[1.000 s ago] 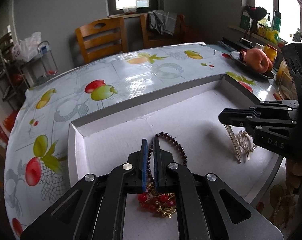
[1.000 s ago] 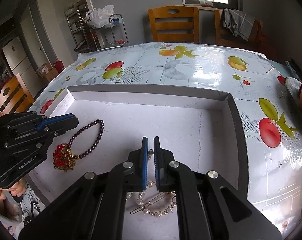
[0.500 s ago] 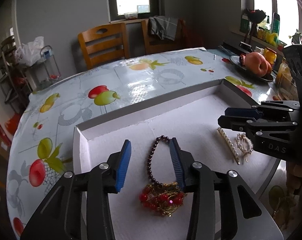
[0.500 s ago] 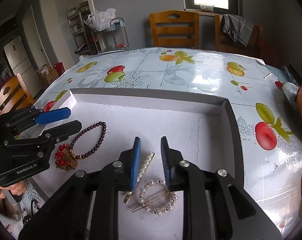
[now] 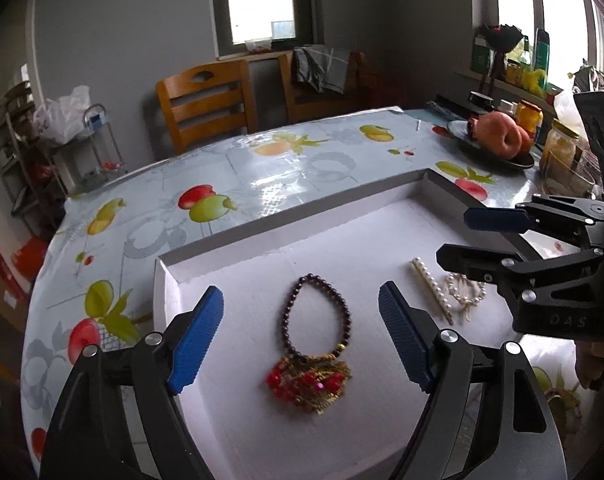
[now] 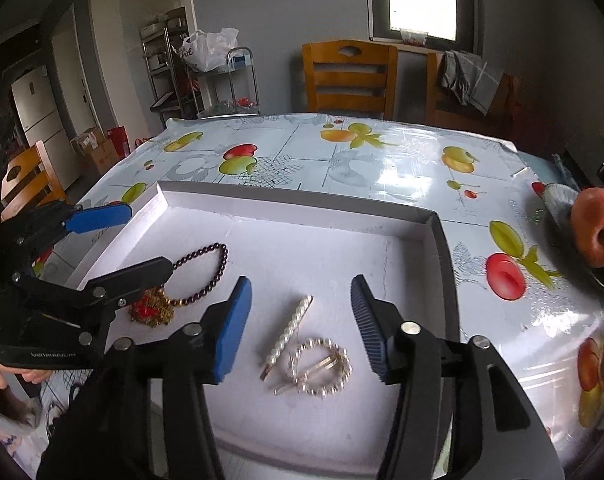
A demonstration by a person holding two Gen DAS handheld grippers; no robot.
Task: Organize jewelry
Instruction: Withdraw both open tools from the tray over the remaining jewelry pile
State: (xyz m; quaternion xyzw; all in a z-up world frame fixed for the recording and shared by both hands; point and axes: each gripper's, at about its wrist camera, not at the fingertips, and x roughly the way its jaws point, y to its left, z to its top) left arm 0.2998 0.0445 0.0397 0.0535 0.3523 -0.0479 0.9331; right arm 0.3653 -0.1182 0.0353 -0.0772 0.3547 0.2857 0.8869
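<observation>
Left wrist view: the left claw (image 5: 302,336) has just been spreading its blue-padded jaws and stands released, gripping nothing. Between and below its pads, untouched, lies the dark purple bead bracelet with a red-and-gold tassel cluster (image 5: 312,344), flat on the floor of the shallow white cardboard tray (image 5: 286,216). The tray sits on the worktop covered in a glossy fruit-print cloth (image 5: 262,168).

In the right wrist view, the right claw (image 6: 300,322) has likewise been widening and is released, with nothing pressed by its pads. Under it, on the tray floor, lie the straight pearl-studded hair clip (image 6: 288,336) and the round pearl-ringed hair clip (image 6: 322,364), just beside each other. Both lie well apart from the bracelet, toward the tray's right side.
</observation>
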